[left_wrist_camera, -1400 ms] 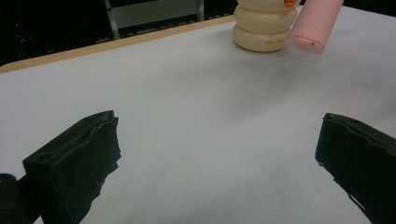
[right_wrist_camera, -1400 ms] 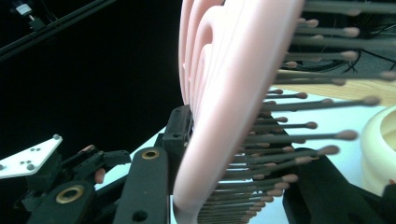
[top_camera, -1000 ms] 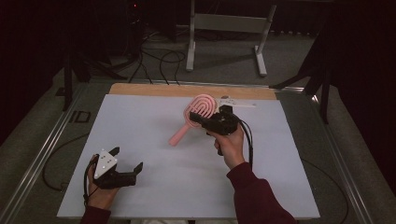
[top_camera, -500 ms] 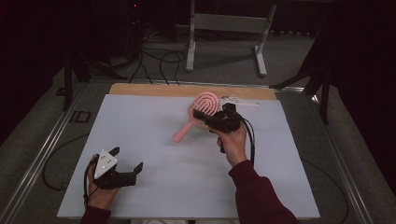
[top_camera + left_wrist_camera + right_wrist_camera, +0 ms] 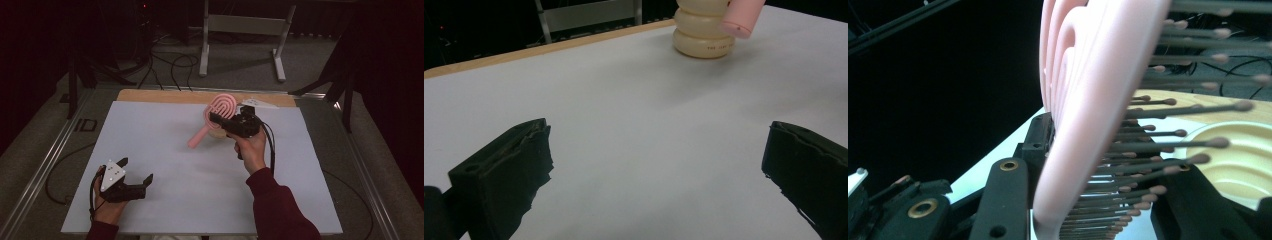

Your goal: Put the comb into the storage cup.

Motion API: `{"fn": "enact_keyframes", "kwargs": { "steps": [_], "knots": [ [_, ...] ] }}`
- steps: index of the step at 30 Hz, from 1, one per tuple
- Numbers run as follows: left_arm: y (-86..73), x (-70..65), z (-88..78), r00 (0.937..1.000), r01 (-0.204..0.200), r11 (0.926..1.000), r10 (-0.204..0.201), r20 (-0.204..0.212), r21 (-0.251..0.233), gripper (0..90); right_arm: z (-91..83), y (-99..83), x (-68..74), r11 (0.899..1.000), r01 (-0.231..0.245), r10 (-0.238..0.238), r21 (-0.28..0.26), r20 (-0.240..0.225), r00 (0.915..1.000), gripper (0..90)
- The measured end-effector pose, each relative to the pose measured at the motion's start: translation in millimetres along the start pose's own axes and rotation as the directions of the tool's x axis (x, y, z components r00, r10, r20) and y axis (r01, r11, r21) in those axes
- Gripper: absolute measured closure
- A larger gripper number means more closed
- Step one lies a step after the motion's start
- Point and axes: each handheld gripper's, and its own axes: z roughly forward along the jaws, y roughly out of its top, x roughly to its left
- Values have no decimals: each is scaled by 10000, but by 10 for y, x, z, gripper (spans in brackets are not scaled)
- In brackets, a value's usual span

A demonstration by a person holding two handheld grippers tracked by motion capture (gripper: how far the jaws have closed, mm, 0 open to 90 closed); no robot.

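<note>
A pink hairbrush (image 5: 216,116) hangs above the white mat, its ribbed head toward the far edge and its handle slanting down to the left. My right gripper (image 5: 221,119) is shut on the hairbrush's head; in the right gripper view the pink head (image 5: 1088,115) and its bristles stand between the black jaws. Under the brush sits a cream ribbed container (image 5: 704,32), whose open rim (image 5: 1233,160) appears past the bristles. My left gripper (image 5: 136,172) rests near the front left of the mat, open with nothing between its jaws (image 5: 659,170).
A white mat (image 5: 165,165) covers the table, with a wooden strip (image 5: 150,95) along its far edge. A small white slip (image 5: 257,103) lies at the far edge behind the brush. Cables and a metal stand (image 5: 240,30) are on the floor beyond.
My right gripper has carried the hairbrush a little up and toward the far right. The left gripper has stayed put.
</note>
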Motion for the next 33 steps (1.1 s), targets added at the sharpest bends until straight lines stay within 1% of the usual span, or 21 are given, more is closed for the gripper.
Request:
{"fn": "enact_keyframes", "kwargs": {
  "steps": [2,12,22,28,33],
  "knots": [
    [0,2,0,10000,9,10000,-9,5,-1,1,1,22,-10,10000,-79,79,-8,1,10000,640],
    [-3,4,0,10000,32,10000,-32,-5,11,1,2,98,-34,10000,-64,65,-48,190,9998,640],
    [-5,9,-1,10000,47,10000,-47,-9,-4,1,11,162,-88,9999,-150,154,-83,471,9988,640],
    [-3,8,-2,10000,30,10000,-30,-18,9,1,11,192,-114,9999,-106,111,-83,636,9979,640],
    [-2,7,-2,10000,34,10000,-34,-20,19,1,6,203,-155,9995,-264,274,-143,745,9968,640]
  ]
}}
